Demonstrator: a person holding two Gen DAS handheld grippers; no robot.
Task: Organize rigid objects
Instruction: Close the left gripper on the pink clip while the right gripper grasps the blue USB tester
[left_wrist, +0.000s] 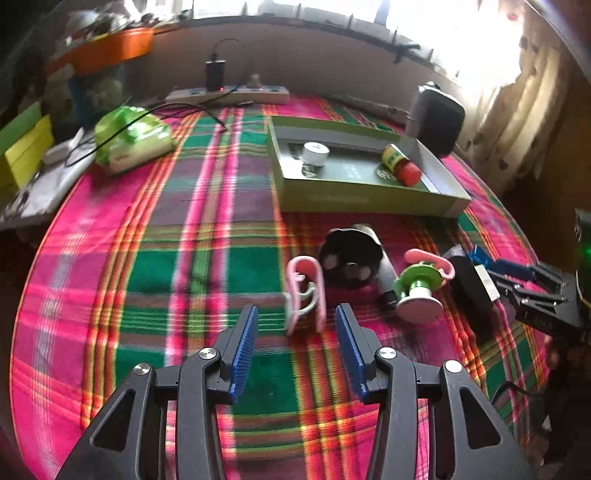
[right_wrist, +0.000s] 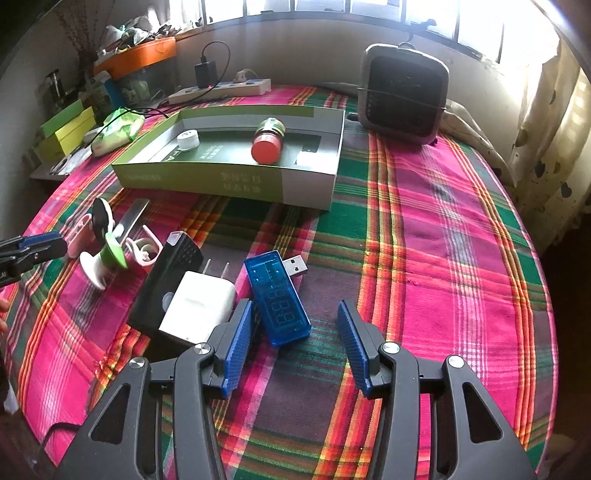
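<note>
In the left wrist view, the left tool stands open with nothing between its blue pads, tipped down toward the plaid-covered tabletop. The pink clip stands just beyond the gap at twelve o'clock, a touch right of centre, its long axis running away from the tool, so a short push forward looks enough to bracket it. At one o'clock lies the black cylinder, and past it at two o'clock the green spool with a second pink clip against it. The green box, the likely goal, sits at twelve to one o'clock farther back and already holds a white cap and a red-capped bottle. The right tool shows at three o'clock. In the right wrist view, the right tool is likewise open and empty. The blue USB meter lies flat at eleven o'clock, its near end inside the gap beside the left pad, its long axis slanting from that end up to the plug at twelve o'clock. The white charger is at ten o'clock, touching the black adapter. By my reading each hand is nearer its own target: left for the clip, right for the meter, which seems to need a slight shift left or a roll to square the pads across its width.
</note>
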